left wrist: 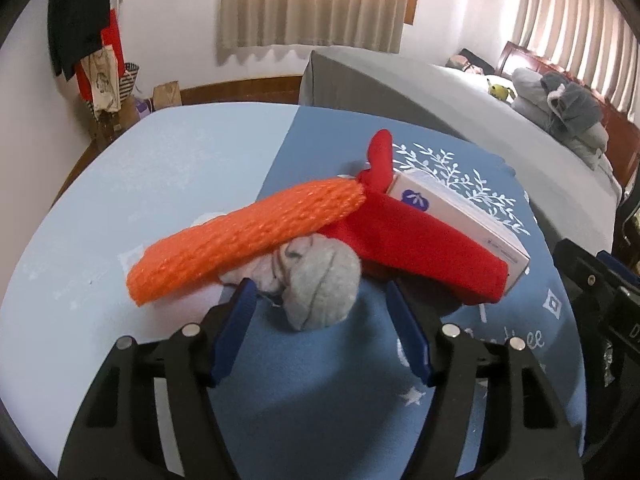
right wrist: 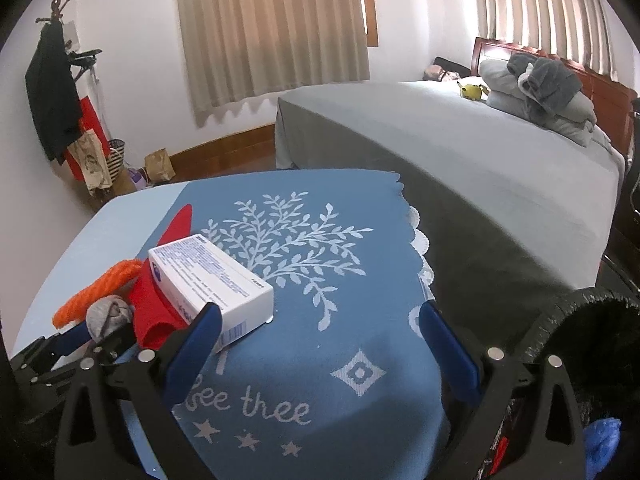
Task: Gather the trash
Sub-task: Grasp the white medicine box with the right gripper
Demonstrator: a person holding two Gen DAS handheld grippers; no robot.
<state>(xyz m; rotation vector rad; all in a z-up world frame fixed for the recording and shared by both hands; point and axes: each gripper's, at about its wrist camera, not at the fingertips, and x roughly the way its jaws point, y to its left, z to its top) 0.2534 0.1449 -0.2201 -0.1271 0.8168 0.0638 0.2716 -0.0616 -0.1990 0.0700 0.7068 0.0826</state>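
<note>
Asker: Clutter in the left wrist view, from left to right?

Describer: Pale blue table top (left wrist: pixel 140 184) at left, with a darker blue cloth (left wrist: pixel 320 380), printed with white leaves, over its right part. Across the seam, an orange mesh sleeve (left wrist: pixel 248 236), slanting up toward the right. Under its lower edge and touching it, a grey balled wad (left wrist: pixel 320 276). Further right, a red fabric piece (left wrist: pixel 420 248), one end poking upward, draped against a white carton (left wrist: pixel 460 216) lying flat on the cloth.

Asker: And the left tool?

Describer: Left gripper (left wrist: pixel 319 290) with jaws parted to a middling width, holding nothing. Grey wad just ahead, between the blue tips. Left pad (left wrist: pixel 240 312) at the wad's edge, touching or only beside it, cannot tell. Right pad clear of it.

Asker: Right wrist view, same order?

Describer: Same pile at lower left, with the carton nearest. Right gripper (right wrist: pixel 320 314) spread wide, gripping nothing, only printed cloth between the jaws. Its left pad (right wrist: pixel 200 332) overlaps the carton's near corner, contact impossible to tell. Far right, the rim of a black-lined bin (right wrist: pixel 560 320) beside the table edge. Behind, a grey bed (right wrist: pixel 460 152).
</note>
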